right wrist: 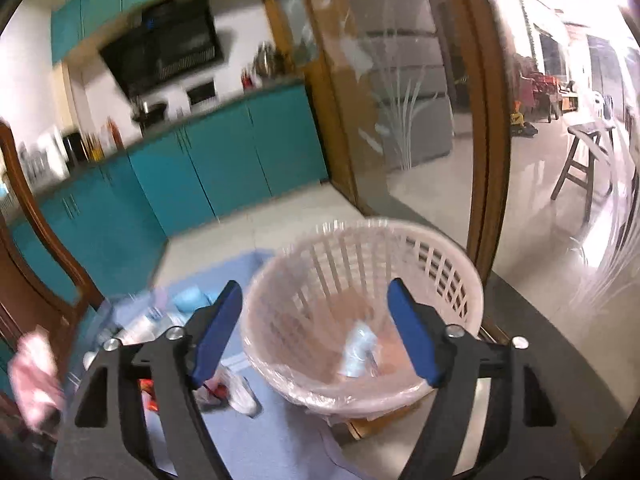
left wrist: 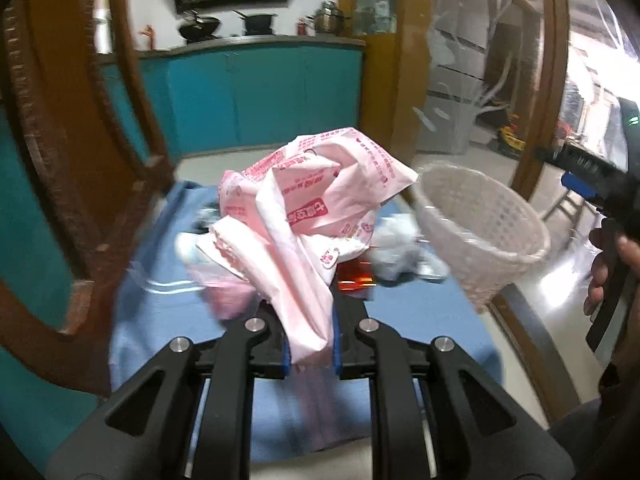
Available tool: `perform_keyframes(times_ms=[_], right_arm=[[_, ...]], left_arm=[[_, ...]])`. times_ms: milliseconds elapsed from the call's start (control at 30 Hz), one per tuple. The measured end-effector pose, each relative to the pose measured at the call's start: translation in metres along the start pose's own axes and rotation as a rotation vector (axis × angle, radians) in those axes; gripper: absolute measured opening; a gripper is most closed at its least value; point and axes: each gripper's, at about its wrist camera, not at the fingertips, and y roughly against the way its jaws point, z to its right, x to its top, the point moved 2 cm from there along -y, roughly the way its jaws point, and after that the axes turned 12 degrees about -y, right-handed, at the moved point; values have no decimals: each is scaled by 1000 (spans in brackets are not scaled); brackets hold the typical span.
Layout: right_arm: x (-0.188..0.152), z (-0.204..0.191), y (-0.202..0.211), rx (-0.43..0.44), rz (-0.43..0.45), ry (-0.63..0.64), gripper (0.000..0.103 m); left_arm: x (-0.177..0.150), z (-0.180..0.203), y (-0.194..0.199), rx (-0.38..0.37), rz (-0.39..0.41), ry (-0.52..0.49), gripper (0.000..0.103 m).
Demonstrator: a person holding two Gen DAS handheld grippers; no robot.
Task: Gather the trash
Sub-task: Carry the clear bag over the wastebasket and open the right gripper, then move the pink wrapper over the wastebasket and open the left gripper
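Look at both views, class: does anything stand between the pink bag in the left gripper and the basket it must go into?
Nothing visible does. The left gripper holds the pink bag lifted above the blue cloth; the basket is to its right with its mouth open. The right gripper is open just in front of the rim, not over it.

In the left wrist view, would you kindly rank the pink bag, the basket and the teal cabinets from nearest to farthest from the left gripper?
1. Pink bag, pinched in the left gripper.
2. Basket, ahead to the right.
3. Teal cabinets, along the back wall.
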Motion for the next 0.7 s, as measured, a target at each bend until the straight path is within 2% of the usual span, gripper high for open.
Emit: perform_keyframes(times_ms=[133, 233, 367, 400, 433, 467, 500, 567, 700], right_arm=[[15, 21, 26, 29, 111, -111, 87], [22, 38, 34, 43, 154, -193, 87], [26, 50, 42, 48, 199, -265, 87], [26, 51, 43, 50, 202, -267, 87], [24, 52, 42, 51, 200, -266, 87], [24, 52, 40, 53, 187, -263, 87], [23, 51, 38, 55, 175, -261, 87], [21, 50, 33, 61, 149, -256, 87], [12, 33, 29, 75, 98, -192, 87]], left_arm=[[29, 48, -19, -57, 21, -74, 14], [65, 95, -48, -125, 23, -109, 14], [106, 146, -88, -153, 38, -162, 17], [117, 158, -100, -156, 48, -174, 26], [123, 167, -111, -164, 37, -193, 39], [127, 173, -124, -149, 1, -208, 73], [128, 173, -128, -124, -6, -204, 78], [128, 164, -131, -100, -5, -185, 78], [107, 116, -106, -75, -2, -146, 80]])
